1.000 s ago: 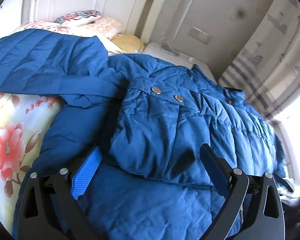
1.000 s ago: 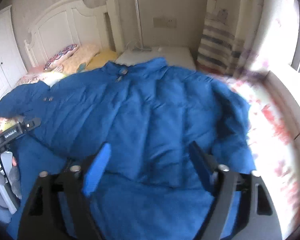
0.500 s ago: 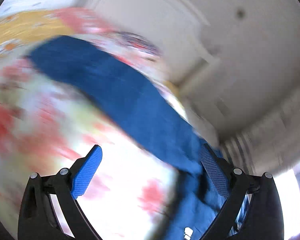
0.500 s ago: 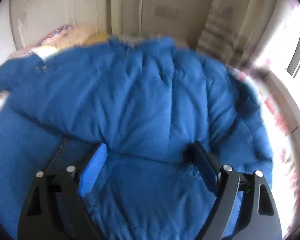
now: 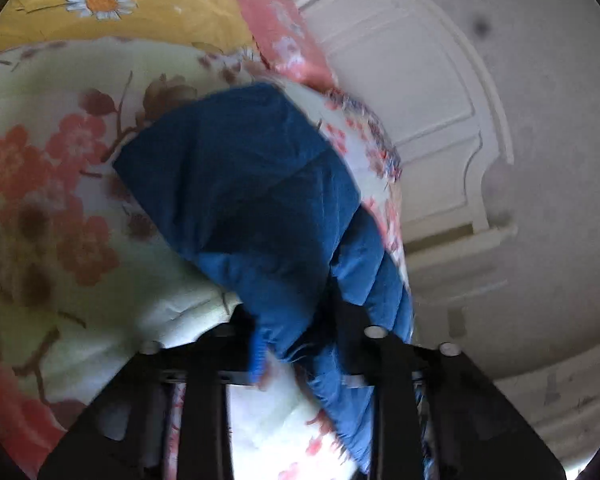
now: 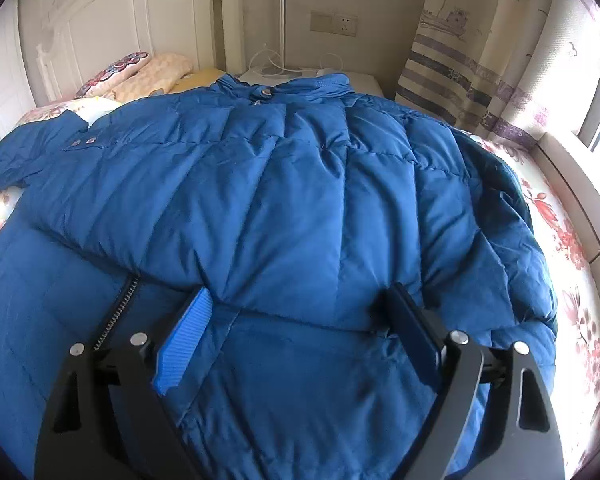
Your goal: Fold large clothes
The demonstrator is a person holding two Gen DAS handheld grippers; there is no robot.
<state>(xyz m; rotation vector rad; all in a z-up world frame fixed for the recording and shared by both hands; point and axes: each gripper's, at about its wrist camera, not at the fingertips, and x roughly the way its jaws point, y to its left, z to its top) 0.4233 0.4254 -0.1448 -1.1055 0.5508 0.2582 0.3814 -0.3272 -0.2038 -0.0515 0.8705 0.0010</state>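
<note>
Two grippers work one blue padded jacket (image 6: 300, 184) spread across a floral bedsheet (image 6: 572, 280).

The left gripper (image 5: 292, 344) is clenched on a blue sleeve (image 5: 260, 200) lying over the flowered sheet, fabric bunched between its jaws. The right gripper (image 6: 300, 320) hangs over the jacket's lower front with its jaws spread wide, pads just off the fabric, gripping nothing. A white headboard (image 6: 112, 12) and striped curtain (image 6: 460, 60) stand behind.

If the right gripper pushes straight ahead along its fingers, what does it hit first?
Most likely the blue padded jacket: the right gripper stands open just above it, pointing down at the folded-over front panel. Depth is unclear.
</note>
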